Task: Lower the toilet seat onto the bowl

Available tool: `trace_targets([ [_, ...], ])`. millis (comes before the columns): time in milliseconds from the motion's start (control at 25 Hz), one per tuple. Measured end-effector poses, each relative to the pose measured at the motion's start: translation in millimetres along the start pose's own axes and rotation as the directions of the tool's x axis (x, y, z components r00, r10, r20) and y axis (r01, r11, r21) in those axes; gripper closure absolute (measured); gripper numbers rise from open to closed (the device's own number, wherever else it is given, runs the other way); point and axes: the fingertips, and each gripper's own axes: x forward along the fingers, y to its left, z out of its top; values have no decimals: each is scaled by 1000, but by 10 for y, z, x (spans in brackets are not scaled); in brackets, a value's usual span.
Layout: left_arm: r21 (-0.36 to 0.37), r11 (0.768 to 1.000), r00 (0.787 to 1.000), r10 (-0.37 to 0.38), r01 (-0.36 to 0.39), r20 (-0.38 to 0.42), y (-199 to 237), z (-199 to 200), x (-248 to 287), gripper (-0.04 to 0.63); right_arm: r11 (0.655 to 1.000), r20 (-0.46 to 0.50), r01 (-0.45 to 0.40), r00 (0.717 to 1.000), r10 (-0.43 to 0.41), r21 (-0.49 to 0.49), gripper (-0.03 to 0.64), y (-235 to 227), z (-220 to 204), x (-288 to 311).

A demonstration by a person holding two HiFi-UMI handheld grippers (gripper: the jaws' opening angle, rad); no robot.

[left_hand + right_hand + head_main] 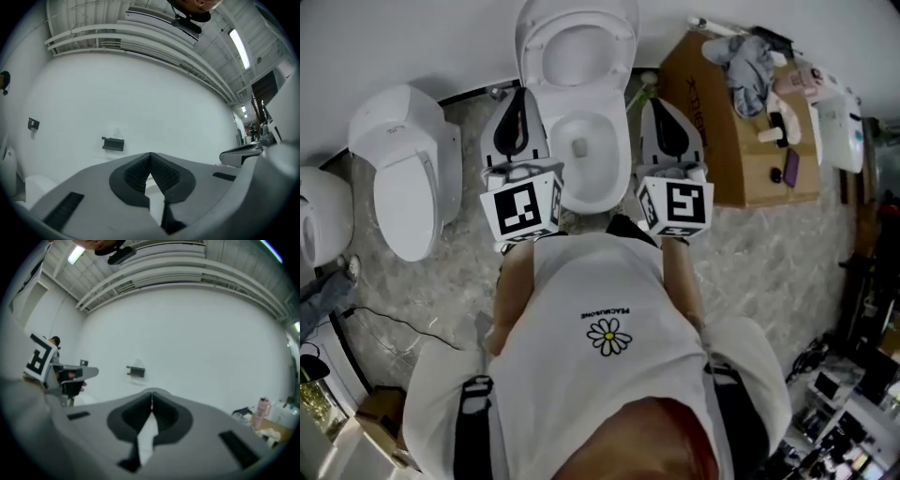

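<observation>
In the head view a white toilet stands against the wall, its seat (624, 45) raised upright above the open bowl (617, 155). My left gripper (521, 94) hovers beside the bowl's left edge and my right gripper (655, 103) beside its right edge, both pointing at the wall. Neither touches the toilet. In the left gripper view the left gripper (150, 154) has its jaws meeting at the tips with nothing between them. The right gripper (152, 394) looks the same in its own view, shut and empty. Both gripper views face a bare white wall.
A second toilet (405, 178) with its lid down stands to the left, and part of another (319, 225) at the far left. A cardboard box (727, 141) carrying cloths and small items stands on the right. A dark bracket (113, 144) is fixed to the wall. A cable (394, 323) lies on the floor.
</observation>
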Motion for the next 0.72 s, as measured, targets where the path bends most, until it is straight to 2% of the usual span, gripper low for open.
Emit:
trace_targets([
  [200, 24, 995, 995, 96, -96, 2, -23, 67, 0, 575, 991, 38, -122, 992, 121, 46, 586, -103, 27, 154],
  [440, 5, 984, 984, 179, -179, -8, -117, 39, 61, 575, 982, 44, -185, 982, 183, 40, 586, -326, -48, 304],
  [720, 22, 965, 965, 262, -261, -20, -192, -51, 152, 574, 974, 42, -226, 974, 225, 29, 586, -527, -194, 431],
])
